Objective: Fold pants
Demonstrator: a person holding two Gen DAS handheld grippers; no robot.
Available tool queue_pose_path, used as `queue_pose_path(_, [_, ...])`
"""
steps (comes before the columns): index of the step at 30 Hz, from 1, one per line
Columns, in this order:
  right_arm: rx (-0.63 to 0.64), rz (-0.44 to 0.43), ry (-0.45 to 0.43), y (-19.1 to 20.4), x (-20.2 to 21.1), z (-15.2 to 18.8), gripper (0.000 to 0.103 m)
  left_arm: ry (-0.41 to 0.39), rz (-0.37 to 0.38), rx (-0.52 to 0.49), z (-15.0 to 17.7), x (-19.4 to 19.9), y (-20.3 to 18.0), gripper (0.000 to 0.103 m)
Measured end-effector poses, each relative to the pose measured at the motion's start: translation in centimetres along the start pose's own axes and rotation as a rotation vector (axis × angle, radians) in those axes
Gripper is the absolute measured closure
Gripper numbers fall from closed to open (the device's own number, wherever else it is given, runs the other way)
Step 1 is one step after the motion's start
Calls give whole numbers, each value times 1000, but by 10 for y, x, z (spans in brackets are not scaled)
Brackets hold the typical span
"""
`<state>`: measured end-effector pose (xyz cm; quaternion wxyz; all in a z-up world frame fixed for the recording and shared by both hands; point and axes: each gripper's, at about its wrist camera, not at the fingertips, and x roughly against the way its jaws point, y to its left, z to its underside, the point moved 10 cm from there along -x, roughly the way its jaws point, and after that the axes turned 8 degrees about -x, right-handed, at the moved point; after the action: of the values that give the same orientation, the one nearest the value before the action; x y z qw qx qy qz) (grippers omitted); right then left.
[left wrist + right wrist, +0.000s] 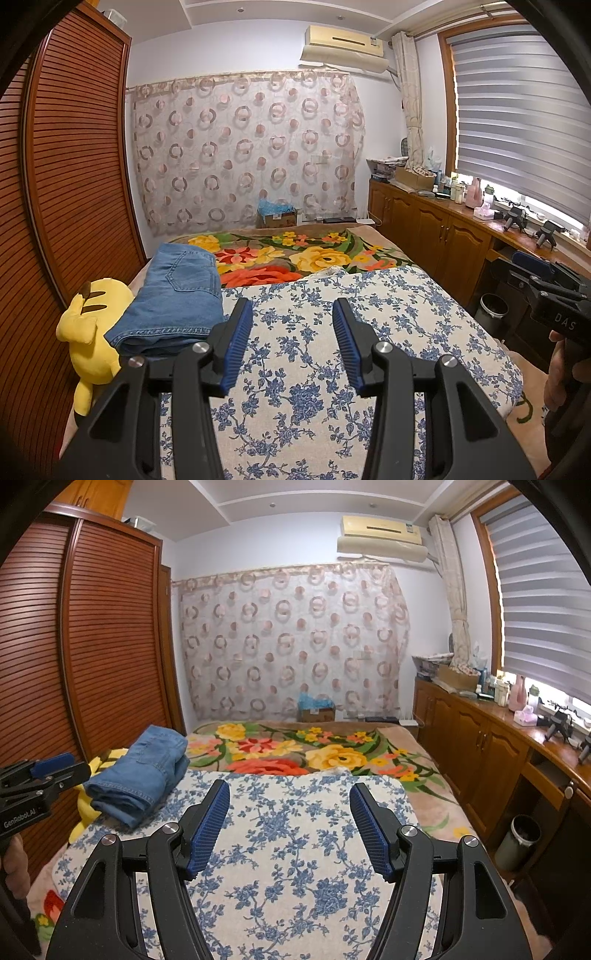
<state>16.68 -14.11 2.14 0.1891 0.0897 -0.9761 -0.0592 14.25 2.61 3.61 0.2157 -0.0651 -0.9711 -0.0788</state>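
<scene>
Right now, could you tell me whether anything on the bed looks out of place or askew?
Mostly tidy. The folded jeans sit at the left edge of the blue floral cloth, partly lying on a yellow plush toy, so the stack isn't flat. Both claws are open and empty.

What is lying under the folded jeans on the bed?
The folded jeans rest partly on the yellow plush toy and partly on the blue floral cloth. Whatever lies beneath their middle is covered.
</scene>
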Motion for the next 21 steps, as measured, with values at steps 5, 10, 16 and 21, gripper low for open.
queue_pose_path(5, [1,0,-1,0,0,-1,34,0,-1,0,0,0,0,58])
queue_pose_path(10, [0,1,-1,-1,0,0,33,-1,0,1,0,0,0,58])
queue_pose_path(16, [1,-1,-1,-1,0,-1,33,-1,0,1,1,0,1,58])
queue_pose_path(21, [-1,1,-2,-4,1,-1,33,-1,1,2,1,0,1,58])
